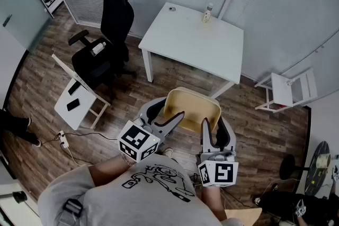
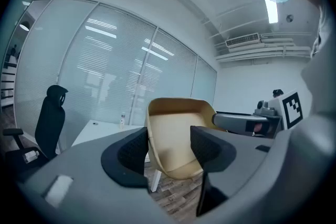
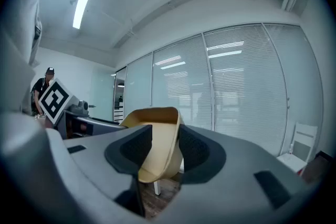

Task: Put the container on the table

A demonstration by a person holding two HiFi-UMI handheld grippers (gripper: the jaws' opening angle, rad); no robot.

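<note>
A tan open container [image 1: 193, 106] hangs in the air over the wooden floor, short of the white table [image 1: 185, 45]. My left gripper [image 1: 165, 113] is shut on its near-left corner, one jaw outside the wall and one inside. My right gripper [image 1: 214, 127] is shut on its right wall. In the left gripper view the container [image 2: 176, 139] fills the wide gap of the left gripper [image 2: 169, 152], with the table [image 2: 100, 131] behind. In the right gripper view the container's wall [image 3: 157, 144] sits pinched in the right gripper [image 3: 165, 149].
On the table's far edge stand a small bottle [image 1: 207, 13] and a small round thing [image 1: 171, 8]. A black office chair [image 1: 106, 39] is left of the table. White folding chairs stand at the left [image 1: 79, 98] and right [image 1: 283, 92]. Glass walls with blinds enclose the room.
</note>
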